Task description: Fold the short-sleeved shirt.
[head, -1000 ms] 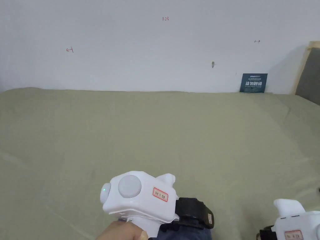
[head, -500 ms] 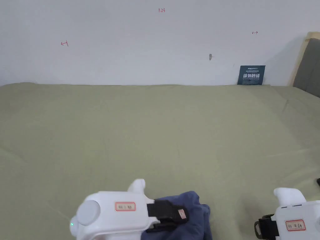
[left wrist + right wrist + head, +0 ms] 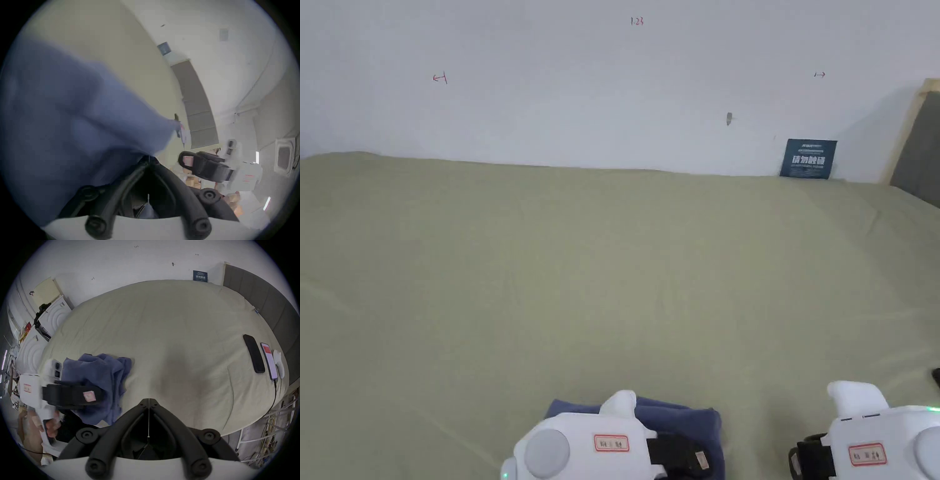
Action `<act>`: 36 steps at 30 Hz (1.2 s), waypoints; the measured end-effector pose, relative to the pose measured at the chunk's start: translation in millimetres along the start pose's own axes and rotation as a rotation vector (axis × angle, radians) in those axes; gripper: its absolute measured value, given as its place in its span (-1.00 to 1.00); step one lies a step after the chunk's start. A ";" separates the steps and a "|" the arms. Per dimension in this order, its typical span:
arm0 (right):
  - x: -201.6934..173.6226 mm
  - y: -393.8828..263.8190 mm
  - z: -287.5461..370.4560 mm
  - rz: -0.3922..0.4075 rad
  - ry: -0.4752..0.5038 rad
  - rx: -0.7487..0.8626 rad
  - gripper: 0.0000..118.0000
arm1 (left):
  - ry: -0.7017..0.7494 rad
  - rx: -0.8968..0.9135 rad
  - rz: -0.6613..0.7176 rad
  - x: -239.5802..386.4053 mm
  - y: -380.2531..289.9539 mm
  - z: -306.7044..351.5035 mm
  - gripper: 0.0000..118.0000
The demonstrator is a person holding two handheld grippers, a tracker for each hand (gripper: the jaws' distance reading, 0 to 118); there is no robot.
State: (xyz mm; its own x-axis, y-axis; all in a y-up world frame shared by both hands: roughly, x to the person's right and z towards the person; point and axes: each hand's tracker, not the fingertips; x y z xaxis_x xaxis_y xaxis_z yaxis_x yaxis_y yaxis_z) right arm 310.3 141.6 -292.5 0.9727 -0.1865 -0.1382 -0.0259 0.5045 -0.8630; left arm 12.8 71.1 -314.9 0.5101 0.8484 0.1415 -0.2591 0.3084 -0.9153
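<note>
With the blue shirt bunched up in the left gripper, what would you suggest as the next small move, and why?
Probably carry the shirt forward and lay it on the bed sheet. It hangs crumpled at the near edge from the left gripper, whose jaws are closed on the cloth, so it cannot be folded yet. The right gripper is shut and holds nothing, free to help spread it afterwards.

Head view: pale green bed sheet (image 3: 600,269) fills most of frame, lightly creased. White wall (image 3: 562,94) behind, small red pen marks on it. Dark blue sign (image 3: 808,159) leans at wall base, right. Grey headboard (image 3: 919,150) at right edge. Crumpled blue shirt (image 3: 675,415) at bottom centre, left gripper (image 3: 594,447) over it. Right gripper (image 3: 875,437) at bottom right, apart from shirt. Jaw state unclear for both.
</note>
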 end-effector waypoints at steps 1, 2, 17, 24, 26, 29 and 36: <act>-4.0 1.3 0.5 -0.001 0.014 -0.001 -1.00 | -0.046 0.021 -0.018 6.3 3.6 15.2 -1.00; -8.2 3.0 0.2 0.003 0.029 -0.002 -1.00 | -0.070 0.036 -0.029 10.4 7.9 29.9 -1.00; -79.9 28.3 -33.4 0.034 0.229 -0.086 -1.00 | 0.226 0.234 0.001 -60.4 45.7 176.2 -1.00; -112.4 31.1 -87.7 0.039 0.214 -0.210 -1.00 | 0.229 0.192 0.037 -93.8 41.3 166.5 -1.00; -117.0 26.4 -100.7 0.073 0.138 -0.216 -1.00 | 0.240 0.175 0.029 -101.9 41.9 163.9 -0.96; -119.9 22.1 -100.5 0.087 0.147 -0.184 -1.00 | 0.192 0.129 0.030 -111.9 42.8 159.5 0.50; -119.3 21.6 -98.3 0.089 0.142 -0.182 -1.00 | -0.085 0.043 0.075 -124.3 48.8 127.3 0.92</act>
State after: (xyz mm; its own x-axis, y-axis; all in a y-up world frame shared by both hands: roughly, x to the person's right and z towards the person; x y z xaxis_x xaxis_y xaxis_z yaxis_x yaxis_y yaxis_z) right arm 171.0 91.9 -342.4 0.9230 -0.2710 -0.2732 -0.1636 0.3662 -0.9160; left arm -167.6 35.4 -329.1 0.4170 0.9027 0.1059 -0.3300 0.2590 -0.9078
